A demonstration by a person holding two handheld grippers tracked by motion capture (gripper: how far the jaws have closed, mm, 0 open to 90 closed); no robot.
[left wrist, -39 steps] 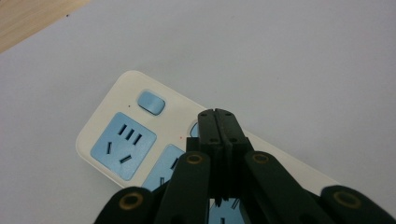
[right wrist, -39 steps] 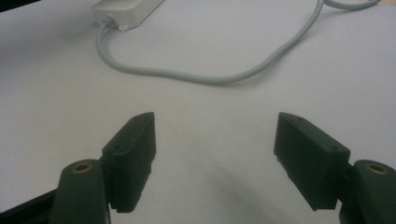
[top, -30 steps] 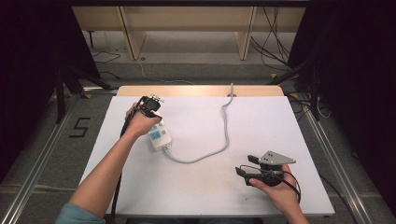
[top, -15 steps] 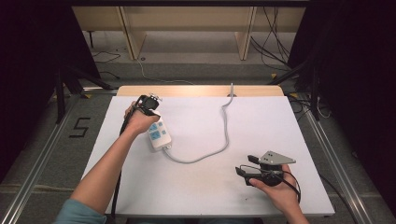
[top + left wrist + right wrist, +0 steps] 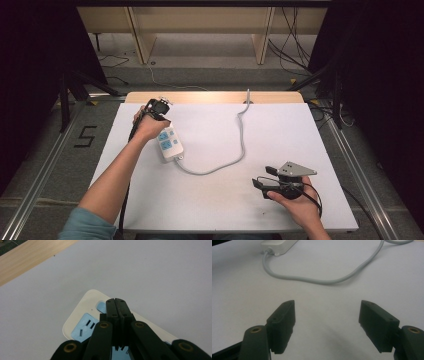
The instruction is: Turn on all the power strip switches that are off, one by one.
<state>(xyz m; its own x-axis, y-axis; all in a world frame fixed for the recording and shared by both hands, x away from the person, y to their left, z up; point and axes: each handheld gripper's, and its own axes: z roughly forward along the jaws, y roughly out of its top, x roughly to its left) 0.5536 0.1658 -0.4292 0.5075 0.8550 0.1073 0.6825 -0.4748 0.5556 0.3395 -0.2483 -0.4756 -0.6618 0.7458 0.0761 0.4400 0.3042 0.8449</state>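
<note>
White power strip (image 5: 82,312) with blue sockets, grey cable; closed, empty left gripper (image 5: 116,301) above it.

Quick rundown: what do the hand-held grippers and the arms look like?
Both are black. The left hand-held gripper has flat jaws on link arms with brass-coloured pivot pins; a black cable trails along the forearm. The right hand-held gripper has blocky wedge-shaped pads and carries a grey three-cornered plate. A teal sleeve covers the left upper arm.

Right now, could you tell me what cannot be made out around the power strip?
- Power strip, left gripper view: the near end is hidden by the shut left gripper.
- Cable, high view: its far end runs off the table edge.
- Whether the tips touch the switch: unclear.
</note>
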